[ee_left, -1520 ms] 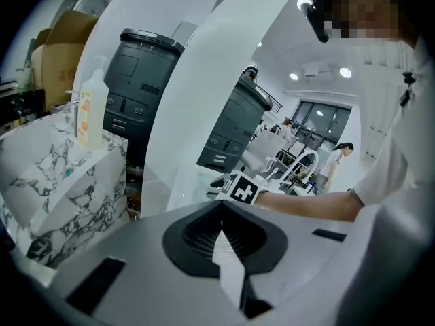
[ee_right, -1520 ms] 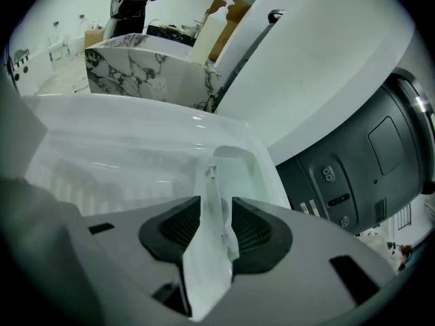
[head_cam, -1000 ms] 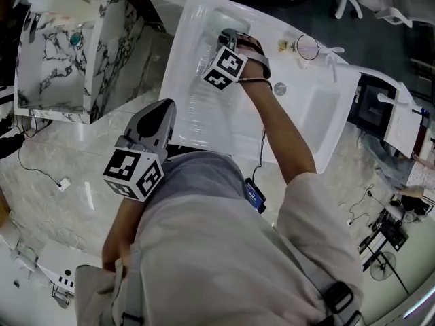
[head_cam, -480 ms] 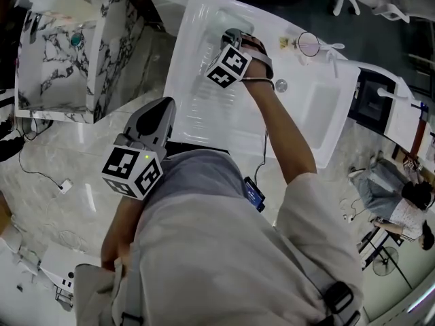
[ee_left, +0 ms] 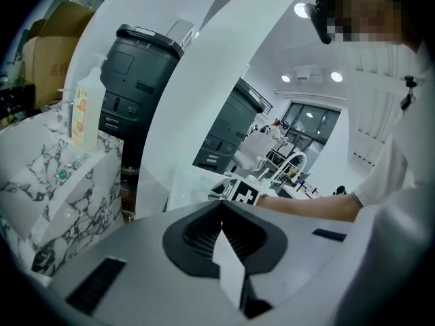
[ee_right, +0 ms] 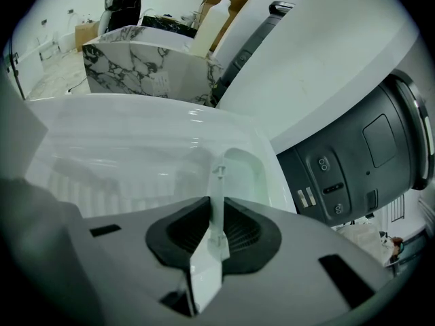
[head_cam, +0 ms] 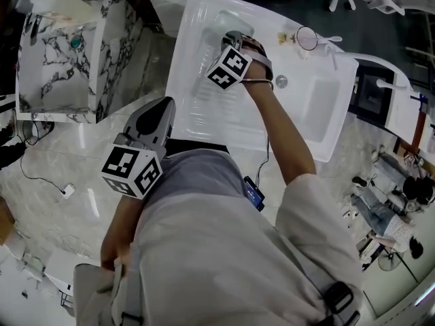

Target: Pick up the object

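Right gripper (ee_right: 212,217) held over white washboard sink (head_cam: 192,26), jaws clamped on thin pale plastic piece (ee_right: 217,182). The piece stands up between the pads, above the sink's ribbed slope. Left gripper (ee_left: 221,217) sits off the sink's near edge, jaws pressed together with nothing between them. We note a pump bottle (ee_left: 87,107) with an orange label on a marble-patterned block (ee_left: 61,182); print too small to read. Dark grey appliance (ee_right: 353,155) beside the sink carries button marks, unreadable. Black-and-white square markers on marker cube (head_cam: 226,67).

Bright, even ceiling light (ee_left: 300,9), soft glare on the white sink (head_cam: 192,43), heavy fisheye warp, dark corners.
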A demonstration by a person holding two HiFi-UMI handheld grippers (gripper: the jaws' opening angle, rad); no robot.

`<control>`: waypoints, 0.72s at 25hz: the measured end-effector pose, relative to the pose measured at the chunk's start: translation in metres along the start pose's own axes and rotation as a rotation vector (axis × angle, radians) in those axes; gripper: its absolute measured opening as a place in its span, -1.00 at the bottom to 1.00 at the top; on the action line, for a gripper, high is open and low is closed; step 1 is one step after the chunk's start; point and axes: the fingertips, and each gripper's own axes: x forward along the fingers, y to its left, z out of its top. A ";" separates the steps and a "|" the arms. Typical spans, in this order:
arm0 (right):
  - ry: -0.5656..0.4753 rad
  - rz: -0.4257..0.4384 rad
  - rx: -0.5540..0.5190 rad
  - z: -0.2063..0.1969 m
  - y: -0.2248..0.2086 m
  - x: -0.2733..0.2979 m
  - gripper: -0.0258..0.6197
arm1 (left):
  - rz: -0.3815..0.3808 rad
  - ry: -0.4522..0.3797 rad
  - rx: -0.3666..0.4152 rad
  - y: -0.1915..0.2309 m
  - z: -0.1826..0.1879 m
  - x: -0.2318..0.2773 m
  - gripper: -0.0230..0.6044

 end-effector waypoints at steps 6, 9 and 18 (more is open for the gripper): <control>0.015 -0.013 0.026 -0.005 0.004 -0.008 -0.73 | -0.022 0.005 0.009 -0.001 -0.002 -0.005 -0.92; 0.018 -0.012 0.044 -0.008 0.006 -0.013 -0.73 | -0.032 0.011 0.023 -0.004 -0.003 -0.006 -0.92; 0.044 -0.030 0.088 -0.024 0.012 -0.027 -0.73 | -0.055 0.013 0.049 -0.010 -0.006 -0.014 -0.92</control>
